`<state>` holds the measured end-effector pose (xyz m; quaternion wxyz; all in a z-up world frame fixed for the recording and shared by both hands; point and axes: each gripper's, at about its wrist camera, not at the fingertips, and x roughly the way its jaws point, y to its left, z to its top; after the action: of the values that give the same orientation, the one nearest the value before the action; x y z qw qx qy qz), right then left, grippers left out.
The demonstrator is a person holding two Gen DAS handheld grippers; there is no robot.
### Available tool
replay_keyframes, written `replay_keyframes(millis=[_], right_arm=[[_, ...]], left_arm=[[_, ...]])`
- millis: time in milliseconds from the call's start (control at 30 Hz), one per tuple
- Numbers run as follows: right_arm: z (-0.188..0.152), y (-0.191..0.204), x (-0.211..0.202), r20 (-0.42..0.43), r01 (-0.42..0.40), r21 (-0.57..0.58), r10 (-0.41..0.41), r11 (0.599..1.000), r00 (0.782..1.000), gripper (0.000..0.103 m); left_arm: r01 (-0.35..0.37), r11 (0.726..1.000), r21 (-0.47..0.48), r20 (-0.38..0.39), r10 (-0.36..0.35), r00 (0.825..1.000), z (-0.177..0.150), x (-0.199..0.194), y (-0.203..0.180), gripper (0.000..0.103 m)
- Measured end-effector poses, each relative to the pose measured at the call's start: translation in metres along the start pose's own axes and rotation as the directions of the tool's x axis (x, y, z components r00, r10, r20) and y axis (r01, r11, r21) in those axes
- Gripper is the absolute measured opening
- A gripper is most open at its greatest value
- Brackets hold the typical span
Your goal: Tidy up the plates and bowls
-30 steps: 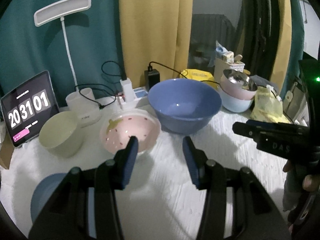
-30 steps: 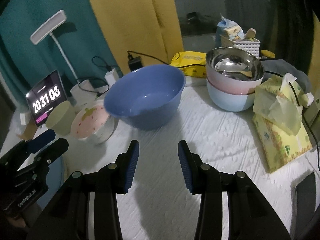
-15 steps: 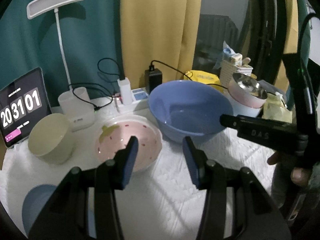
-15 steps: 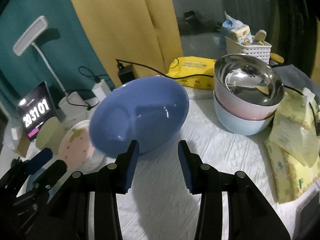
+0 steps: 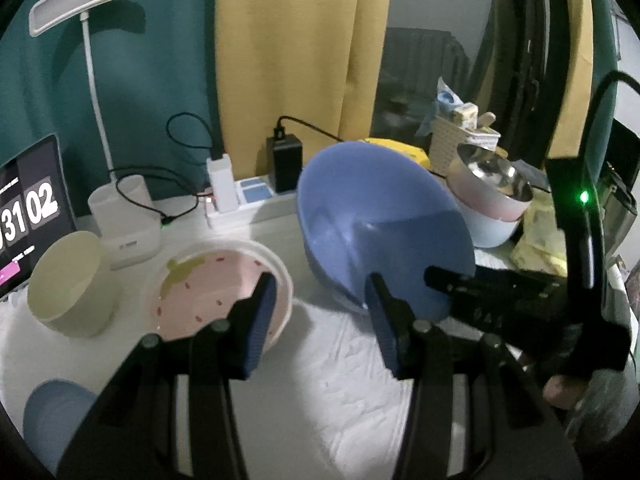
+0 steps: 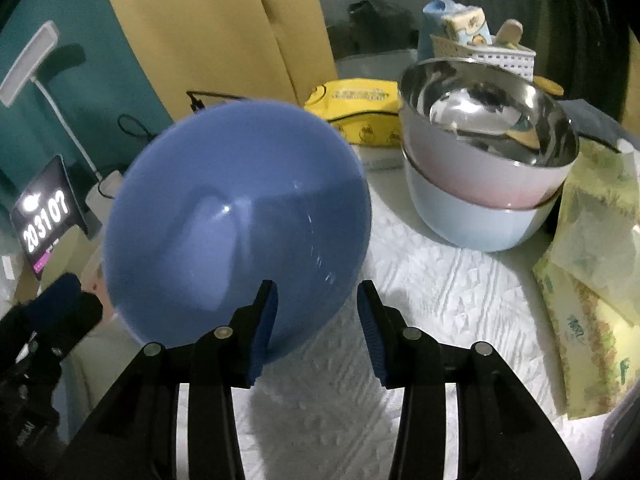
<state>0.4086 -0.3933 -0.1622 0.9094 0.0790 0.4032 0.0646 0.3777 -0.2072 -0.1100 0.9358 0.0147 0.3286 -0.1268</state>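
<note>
The big blue bowl (image 6: 236,216) stands mid-table and looks tipped toward both cameras. My right gripper (image 6: 316,312) is open at the bowl's near rim: its left finger lies over the inside and its right finger hangs outside, neither pad pressing. In the left wrist view, the right gripper (image 5: 440,280) reaches the bowl (image 5: 380,220) from the right. My left gripper (image 5: 320,300) is open and empty above the white cloth, between the blue bowl and a pink strawberry bowl (image 5: 216,284), with its left fingertip over the pink bowl's rim.
A cream bowl (image 5: 68,280) sits left of the pink one, and a blue dish (image 5: 52,412) lies at the near left edge. A steel bowl stacked in pink and light blue bowls (image 6: 480,168) stands at the right. Tissue packs (image 6: 592,280), a clock tablet (image 6: 44,216), lamp and chargers line the back.
Both grippers have moved forward and down toward the bowls. The right gripper has closed in on the blue bowl until its rim sits between the fingers, and the bowl now looks tipped.
</note>
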Motion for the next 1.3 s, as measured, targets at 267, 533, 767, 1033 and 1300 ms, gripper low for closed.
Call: replay_keyframes(millis=[267,533,767,1033,1300], right_arm=[[-0.006,-0.006,0.003,0.023,-0.006,-0.009,0.006,1.000,1.000,0.029],[-0.007,-0.006,-0.002,0.054,-0.013,-0.004,0.013,1.000,0.998,0.019],[-0.008,-0.004,-0.018,0.080,-0.017,-0.005,0.017,1.000,0.997,0.018],[-0.017,-0.001,-0.046,0.102,-0.009,-0.010,0.010,1.000,0.995,0.018],[-0.018,0.004,-0.070,0.109,-0.016,-0.011,0.017,1.000,0.994,0.019]], left_arm=[[-0.038,0.998,0.053,0.013,0.037,0.999,0.002,0.017,-0.014,0.048],[-0.041,0.998,0.054,-0.006,0.042,0.999,0.000,0.029,-0.013,0.028],[-0.036,0.998,0.050,0.002,0.036,0.999,-0.002,0.018,-0.012,0.028],[-0.016,0.998,0.056,0.028,0.015,1.000,-0.005,-0.005,-0.015,0.028],[-0.002,0.999,0.042,0.044,0.000,0.999,-0.012,-0.032,-0.013,0.028]])
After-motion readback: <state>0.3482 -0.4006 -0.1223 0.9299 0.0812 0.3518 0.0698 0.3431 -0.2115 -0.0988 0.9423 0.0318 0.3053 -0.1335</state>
